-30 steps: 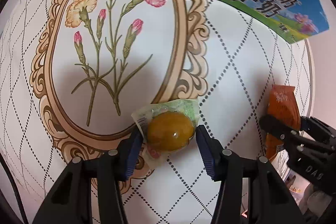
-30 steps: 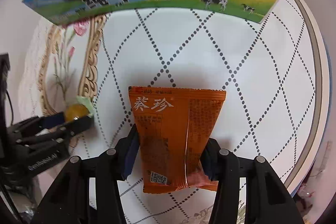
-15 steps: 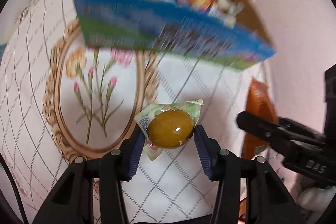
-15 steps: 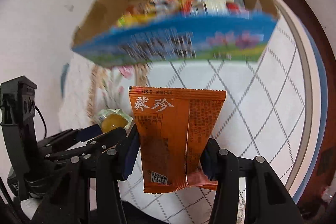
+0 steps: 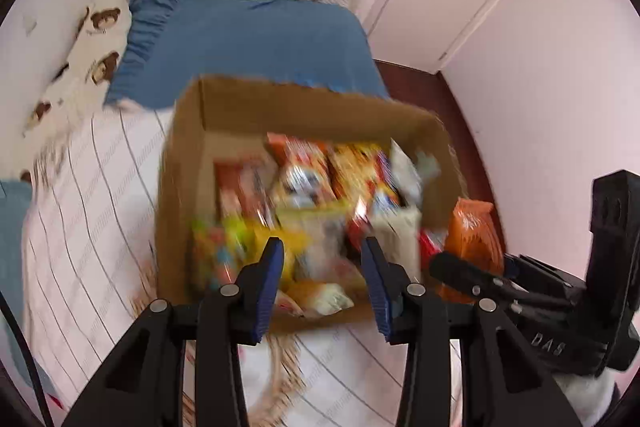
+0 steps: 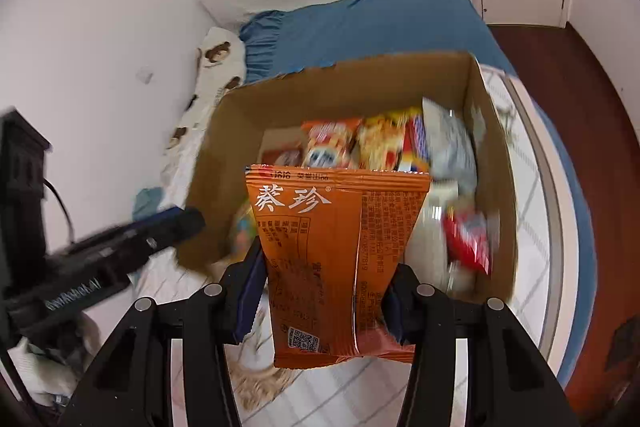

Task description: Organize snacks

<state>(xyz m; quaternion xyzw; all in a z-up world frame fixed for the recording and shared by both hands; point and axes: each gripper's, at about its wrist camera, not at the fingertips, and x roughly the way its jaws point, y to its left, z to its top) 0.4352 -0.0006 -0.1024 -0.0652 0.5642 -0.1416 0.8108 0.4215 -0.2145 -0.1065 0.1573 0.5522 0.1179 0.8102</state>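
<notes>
Gripping an orange snack packet (image 6: 332, 263), the right gripper (image 6: 320, 283) hangs over the near edge of the cardboard box (image 6: 494, 195). The left gripper (image 5: 324, 283) is spread apart with nothing between its fingers, above the same box (image 5: 176, 187), which is full of blurred snack packs (image 5: 304, 171). Farther off, a blue blanket (image 5: 248, 39) covers the bed.

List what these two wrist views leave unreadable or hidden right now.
- Left wrist view: snacks in the cardboard box are motion-blurred; no label is readable.
- Left gripper: nothing sits between its fingers; whether its earlier snack landed in the box is lost in blur.
- Right wrist view: the orange packet in the right gripper hides the box's near middle.
- Right wrist view: the packet's small print is too fine to read.
</notes>
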